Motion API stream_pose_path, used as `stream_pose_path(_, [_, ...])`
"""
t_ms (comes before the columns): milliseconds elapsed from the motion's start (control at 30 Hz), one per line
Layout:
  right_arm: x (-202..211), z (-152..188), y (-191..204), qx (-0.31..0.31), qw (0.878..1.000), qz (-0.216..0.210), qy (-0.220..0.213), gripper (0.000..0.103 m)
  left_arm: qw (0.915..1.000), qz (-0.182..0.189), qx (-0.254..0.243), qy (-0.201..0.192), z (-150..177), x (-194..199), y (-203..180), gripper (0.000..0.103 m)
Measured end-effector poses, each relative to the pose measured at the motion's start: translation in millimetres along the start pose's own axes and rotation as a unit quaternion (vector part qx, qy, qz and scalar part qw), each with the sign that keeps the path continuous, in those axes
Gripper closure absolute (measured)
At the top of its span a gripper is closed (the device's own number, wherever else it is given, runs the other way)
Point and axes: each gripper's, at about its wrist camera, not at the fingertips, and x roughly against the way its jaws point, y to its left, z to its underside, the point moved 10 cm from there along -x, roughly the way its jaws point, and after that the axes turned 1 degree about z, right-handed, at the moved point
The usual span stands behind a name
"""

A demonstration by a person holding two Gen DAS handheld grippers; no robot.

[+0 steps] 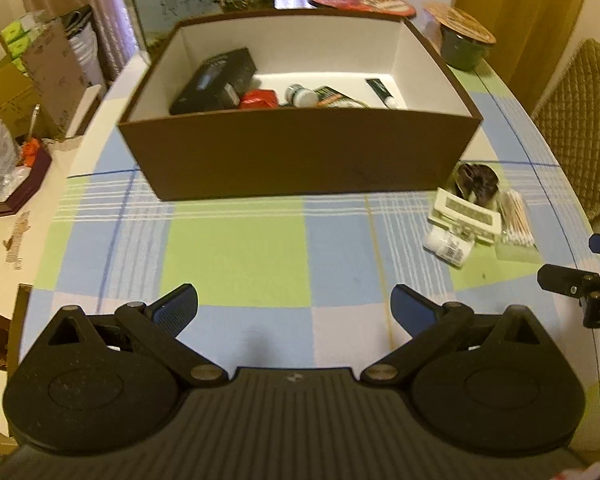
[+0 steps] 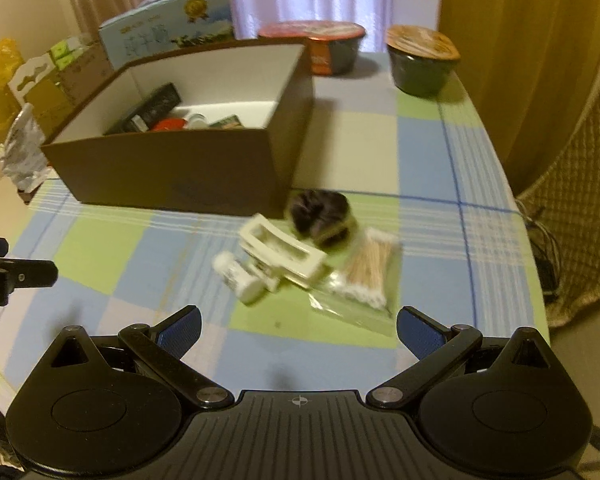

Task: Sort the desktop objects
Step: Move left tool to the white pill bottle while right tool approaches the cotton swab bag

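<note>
Four loose things remain on the checked tablecloth [image 2: 340,152], huddled just off the front right corner of the brown box [image 2: 172,172]: a white hair clip [image 2: 284,252] in the middle, a small white bottle [image 2: 240,276] touching it at about seven o'clock, a dark scrunchie [image 2: 320,216] at one o'clock, and a clear bag of cotton swabs [image 2: 364,276] at three o'clock. The box already holds a black case [image 1: 216,80], something red, and a couple of tubes. The right gripper [image 2: 298,330] hangs just short of the pile, fingers spread wide and holding nothing; the left gripper [image 1: 294,306] waits at nine o'clock over bare cloth, equally wide and empty. Because the pieces overlap, I'd worry a grab for the clip drags the bottle along or sends it rolling; the slick swab bag could also slip free.
</note>
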Motion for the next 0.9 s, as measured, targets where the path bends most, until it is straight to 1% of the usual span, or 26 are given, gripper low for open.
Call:
stream_pose_path(100, [-1.6, 6.4, -13.5, -0.012, 1.000, 0.009, 0.005, 0.002, 0.9998, 0.014, -0.012, 0.003, 1.1, -6.7, -12.5, 0.002])
stream_pose_path(233, [-3.6, 11.9, -30.0, -0.029, 0.999, 0.017, 0.009, 0.002, 0.9985, 0.035, -0.042, 0.001, -0.2, -15.2, -34.4, 0.002])
stream_pose_path(400, [-6.0, 19.7, -51.3, -0.051, 0.998, 0.025, 0.015, 0.002, 0.9940, 0.071, -0.083, 0.001, -1.2, -30.4, -66.0, 0.003])
stream_pose_path(567, [-7.8, 25.7, -72.3, -0.074, 0.996, 0.033, 0.021, 0.002, 0.9894, 0.097, -0.108, 0.002, -2.1, -47.7, -88.3, 0.004])
stream_pose_path(767, [-13.2, 33.1, -90.1, -0.102, 0.994, 0.039, 0.029, 0.002, 0.9848, 0.113, -0.132, 0.006, -4.9, -70.4, -107.1, 0.008])
stream_pose_path(900, [-18.8, 37.5, -98.9, -0.120, 0.991, 0.040, 0.036, 0.002, 0.9800, 0.127, -0.153, 0.007, -7.5, -83.2, -120.7, 0.012])
